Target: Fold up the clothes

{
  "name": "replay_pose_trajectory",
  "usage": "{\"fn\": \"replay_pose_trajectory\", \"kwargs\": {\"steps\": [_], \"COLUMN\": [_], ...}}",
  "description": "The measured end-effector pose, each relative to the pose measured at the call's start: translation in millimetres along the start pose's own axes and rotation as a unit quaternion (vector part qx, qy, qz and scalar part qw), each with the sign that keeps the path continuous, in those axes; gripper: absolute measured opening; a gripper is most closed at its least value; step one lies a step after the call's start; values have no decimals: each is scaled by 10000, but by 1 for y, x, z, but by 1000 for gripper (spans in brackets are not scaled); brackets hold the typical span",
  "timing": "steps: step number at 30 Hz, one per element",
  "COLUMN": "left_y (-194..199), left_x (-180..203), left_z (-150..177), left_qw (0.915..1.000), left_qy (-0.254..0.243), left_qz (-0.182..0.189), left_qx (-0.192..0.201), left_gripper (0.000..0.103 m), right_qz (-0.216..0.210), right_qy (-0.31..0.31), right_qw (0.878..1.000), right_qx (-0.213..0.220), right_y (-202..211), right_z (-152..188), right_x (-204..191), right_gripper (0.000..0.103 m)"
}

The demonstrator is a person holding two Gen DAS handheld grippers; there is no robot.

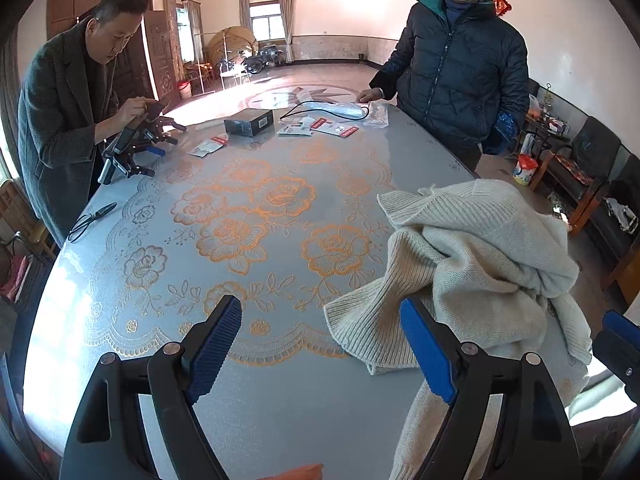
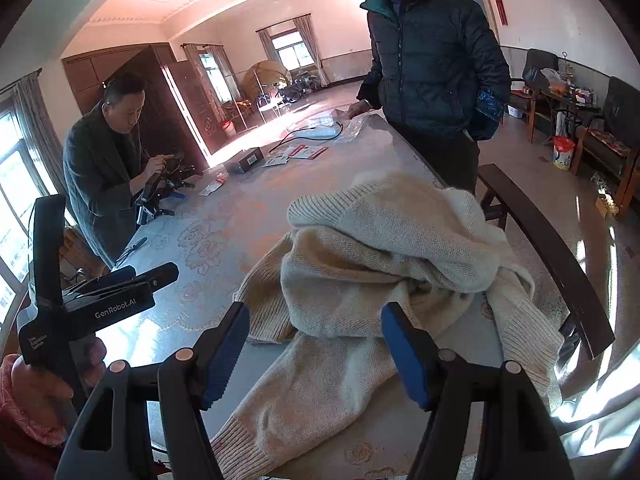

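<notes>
A cream knitted sweater (image 1: 476, 264) lies crumpled in a heap on the right part of the table, one sleeve trailing toward the near edge. My left gripper (image 1: 320, 344) is open above the table, just left of the heap; its right finger overlaps the sweater's edge and nothing is between the pads. In the right wrist view the same sweater (image 2: 384, 248) fills the middle, its ribbed cuff (image 2: 236, 448) near the front. My right gripper (image 2: 314, 354) stands open over the sleeve, holding nothing. The left gripper's body (image 2: 92, 300) shows at the left, held by a hand.
The table (image 1: 256, 412) has a grey cloth with orange flowers. At the far end lie a dark box (image 1: 249, 121), a black cable (image 1: 320, 110) and small packets. Scissors (image 1: 92, 220) lie at the left edge. Two people (image 1: 460, 64) stand by the table; a dark bench (image 2: 552, 256) runs along the right.
</notes>
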State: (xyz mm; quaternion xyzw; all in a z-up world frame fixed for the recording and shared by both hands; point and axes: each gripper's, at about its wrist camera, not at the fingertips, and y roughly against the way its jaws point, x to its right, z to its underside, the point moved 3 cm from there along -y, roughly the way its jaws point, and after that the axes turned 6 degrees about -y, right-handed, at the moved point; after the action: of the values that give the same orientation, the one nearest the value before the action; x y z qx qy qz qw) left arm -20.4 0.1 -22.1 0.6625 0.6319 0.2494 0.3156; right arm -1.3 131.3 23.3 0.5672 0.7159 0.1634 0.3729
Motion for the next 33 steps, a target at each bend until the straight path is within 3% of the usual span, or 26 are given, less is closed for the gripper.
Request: {"fn": "replay_pose_trajectory", "kwargs": {"steps": [16, 24, 33], "left_y": [0, -10, -14], "left_x": [-2, 9, 17], "left_z": [11, 18, 20], "left_qw": [9997, 9986, 9978], "left_qy": [-72, -201, -132], "left_qz": [-64, -149, -330], "left_qx": [-238, -462, -553], "left_gripper": [83, 83, 83], "right_qz": [166, 758, 703], "right_qy": [-70, 97, 197], "right_qw": [9998, 9970, 9973], "right_qx": [88, 100, 26], "right_y": [13, 13, 5], "right_z": [12, -4, -18], "right_x": [-2, 33, 49], "right_gripper": [69, 69, 69]}}
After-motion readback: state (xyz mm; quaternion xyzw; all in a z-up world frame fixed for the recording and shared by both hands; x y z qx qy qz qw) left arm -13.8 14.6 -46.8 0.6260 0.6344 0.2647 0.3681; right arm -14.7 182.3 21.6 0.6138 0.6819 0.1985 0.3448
